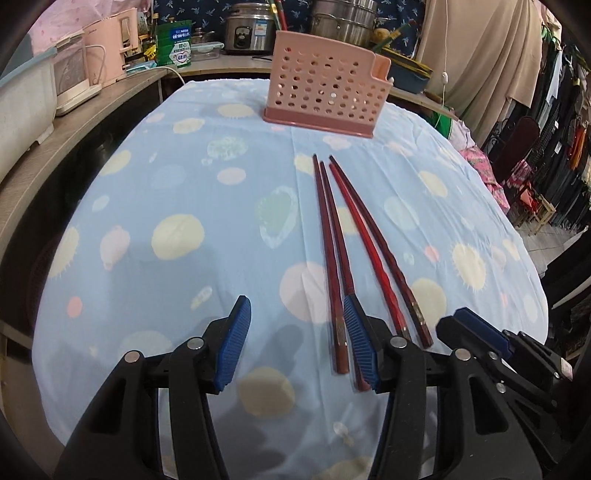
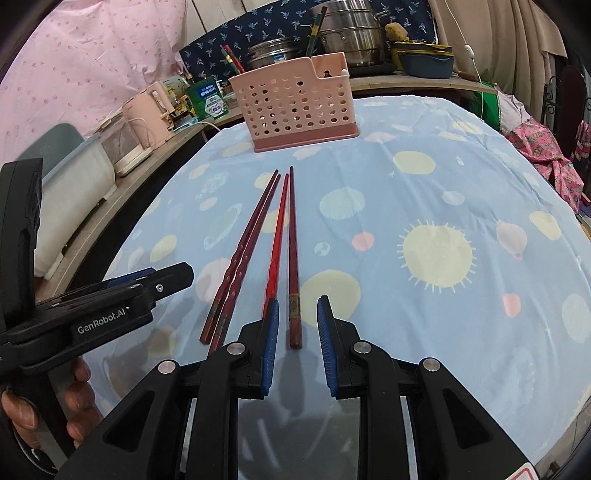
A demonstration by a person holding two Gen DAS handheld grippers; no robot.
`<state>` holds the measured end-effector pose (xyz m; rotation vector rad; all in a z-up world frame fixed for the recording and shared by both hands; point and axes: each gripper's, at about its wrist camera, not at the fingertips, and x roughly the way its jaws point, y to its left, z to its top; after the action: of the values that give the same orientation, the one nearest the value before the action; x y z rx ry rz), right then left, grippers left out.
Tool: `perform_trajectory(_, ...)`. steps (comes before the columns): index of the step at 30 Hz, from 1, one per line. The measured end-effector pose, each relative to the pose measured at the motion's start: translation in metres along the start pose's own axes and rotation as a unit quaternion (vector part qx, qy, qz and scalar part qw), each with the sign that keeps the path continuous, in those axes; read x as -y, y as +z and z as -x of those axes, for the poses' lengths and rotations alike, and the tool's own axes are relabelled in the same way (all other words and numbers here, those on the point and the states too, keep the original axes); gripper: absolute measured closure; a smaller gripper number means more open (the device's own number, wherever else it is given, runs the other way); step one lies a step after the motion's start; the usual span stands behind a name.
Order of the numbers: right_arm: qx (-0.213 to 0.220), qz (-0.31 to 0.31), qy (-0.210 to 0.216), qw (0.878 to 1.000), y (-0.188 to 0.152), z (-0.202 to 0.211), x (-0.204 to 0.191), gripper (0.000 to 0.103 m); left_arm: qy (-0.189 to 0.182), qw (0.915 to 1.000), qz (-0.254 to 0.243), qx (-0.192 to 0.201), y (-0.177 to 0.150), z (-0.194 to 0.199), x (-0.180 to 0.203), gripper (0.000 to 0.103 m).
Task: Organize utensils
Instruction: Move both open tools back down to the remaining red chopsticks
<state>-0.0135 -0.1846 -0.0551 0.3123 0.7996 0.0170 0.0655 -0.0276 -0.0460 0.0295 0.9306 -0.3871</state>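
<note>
Several red-brown chopsticks [image 1: 334, 236] lie side by side on the blue spotted tablecloth [image 1: 192, 192], tips toward a pink perforated utensil holder [image 1: 325, 92] standing upright at the far side. My left gripper [image 1: 295, 343] is open, low over the cloth, its right finger beside the handle ends of the left pair. In the right wrist view the chopsticks [image 2: 291, 236] lie ahead, the holder [image 2: 299, 103] beyond. My right gripper [image 2: 295, 343] is open, its jaws either side of the rightmost chopstick's handle end [image 2: 294, 317]. The left gripper [image 2: 147, 284] shows at left.
A wooden shelf [image 1: 74, 114] along the left carries a pink kettle [image 1: 110, 48] and white appliances. Steel pots [image 2: 347, 33] and a rice cooker [image 1: 251, 29] stand behind the holder. Hanging clothes [image 1: 554, 110] and a chair are at right.
</note>
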Motion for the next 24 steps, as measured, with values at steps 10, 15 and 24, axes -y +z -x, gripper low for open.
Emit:
perform_trajectory(10, -0.006, 0.012, -0.016, 1.0, -0.008, -0.013, -0.002, 0.081, -0.003, 0.9999, -0.005, -0.011, -0.013, -0.008, 0.004, 0.053)
perform_trajectory(15, -0.011, 0.008, -0.017, 1.0, -0.01, -0.019, 0.0, 0.081, 0.0, 0.9998, -0.007, -0.018, -0.016, -0.014, 0.006, 0.053)
perform_trajectory(24, -0.009, 0.011, -0.022, 1.0, -0.013, -0.022, -0.001, 0.081, 0.014, 0.9996, -0.024, -0.011, -0.018, -0.017, 0.012, 0.053)
